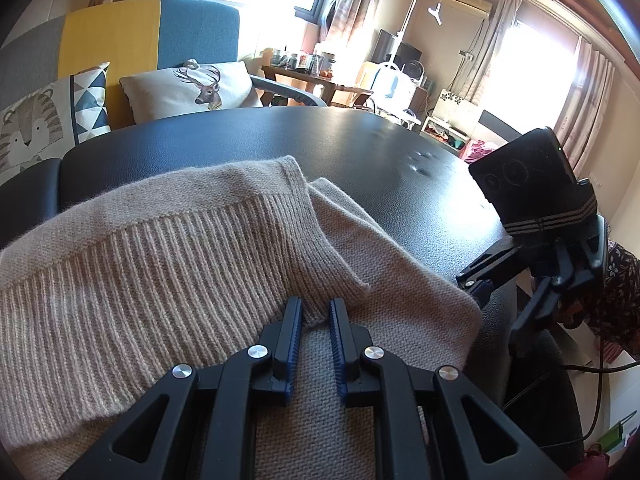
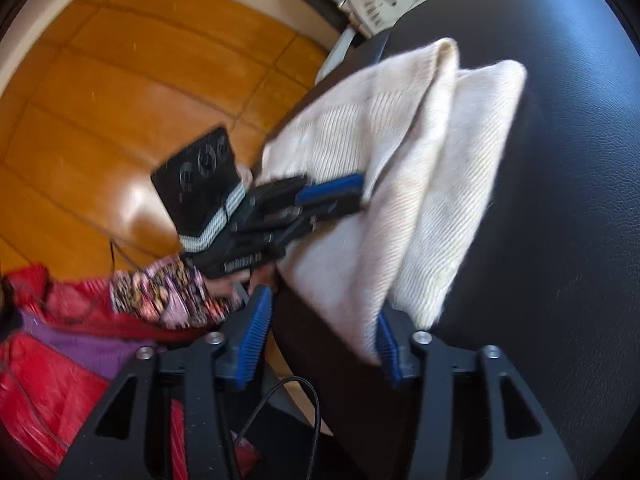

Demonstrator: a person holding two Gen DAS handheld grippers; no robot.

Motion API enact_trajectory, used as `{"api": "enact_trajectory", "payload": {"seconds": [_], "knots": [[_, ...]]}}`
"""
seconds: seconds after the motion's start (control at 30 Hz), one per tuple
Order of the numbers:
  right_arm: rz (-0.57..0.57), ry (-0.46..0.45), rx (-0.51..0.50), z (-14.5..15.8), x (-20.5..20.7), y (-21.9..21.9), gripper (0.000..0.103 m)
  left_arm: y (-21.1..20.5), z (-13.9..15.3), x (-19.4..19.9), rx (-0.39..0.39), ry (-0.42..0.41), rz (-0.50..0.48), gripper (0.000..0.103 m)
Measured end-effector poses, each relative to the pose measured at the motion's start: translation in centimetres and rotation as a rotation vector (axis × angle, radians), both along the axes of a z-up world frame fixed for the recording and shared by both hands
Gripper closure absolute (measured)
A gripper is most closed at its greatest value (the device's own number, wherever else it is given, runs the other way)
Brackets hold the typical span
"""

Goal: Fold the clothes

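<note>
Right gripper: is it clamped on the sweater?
No: the right gripper is wide open at the table edge, the sweater corner lying loose between its fingers.

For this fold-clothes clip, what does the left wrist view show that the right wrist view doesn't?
Only the left wrist view: the ribbed hem up close, the deer pillow, bright windows and a cluttered side table. Only the right wrist view: the wooden floor, a floral sleeve and a red jacket. Both: the beige sweater on the black table, the tiger pillow, and each view catches the other gripper.
</note>
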State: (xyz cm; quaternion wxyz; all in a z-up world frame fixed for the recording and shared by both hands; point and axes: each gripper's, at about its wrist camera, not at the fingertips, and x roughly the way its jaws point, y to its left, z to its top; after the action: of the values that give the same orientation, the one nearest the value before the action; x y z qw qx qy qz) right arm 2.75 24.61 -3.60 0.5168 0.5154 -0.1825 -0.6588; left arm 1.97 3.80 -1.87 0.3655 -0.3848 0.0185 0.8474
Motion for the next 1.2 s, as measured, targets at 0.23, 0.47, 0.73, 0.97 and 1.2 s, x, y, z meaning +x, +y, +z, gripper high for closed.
{"api": "enact_trajectory", "payload": {"seconds": [0.23, 0.47, 0.73, 0.97, 1.2], "knots": [[0.003, 0.036, 0.025, 0.1, 0.7, -0.4, 0.05, 3.1, 1.8, 0.9, -0.167, 0.049, 0.004, 0.089], [0.003, 0.082, 0.039, 0.2, 1.3, -0.4, 0.05, 8.0, 2.0, -1.0, -0.275, 0.045, -0.118, 0.088], [-0.009, 0.108, 0.043, 0.1, 2.1, -0.7, 0.05, 8.9, 1.5, -3.4, -0.25, 0.01, -0.143, 0.088], [0.022, 0.091, 0.052, 0.1, 2.1, -0.8, 0.05, 8.3, 0.9, -3.1, -0.217, 0.06, -0.144, 0.088], [0.092, 0.045, 0.069, 0.3, 1.5, -1.0, 0.05, 8.0, 0.5, -2.8, -0.194, 0.071, -0.151, 0.088]]}}
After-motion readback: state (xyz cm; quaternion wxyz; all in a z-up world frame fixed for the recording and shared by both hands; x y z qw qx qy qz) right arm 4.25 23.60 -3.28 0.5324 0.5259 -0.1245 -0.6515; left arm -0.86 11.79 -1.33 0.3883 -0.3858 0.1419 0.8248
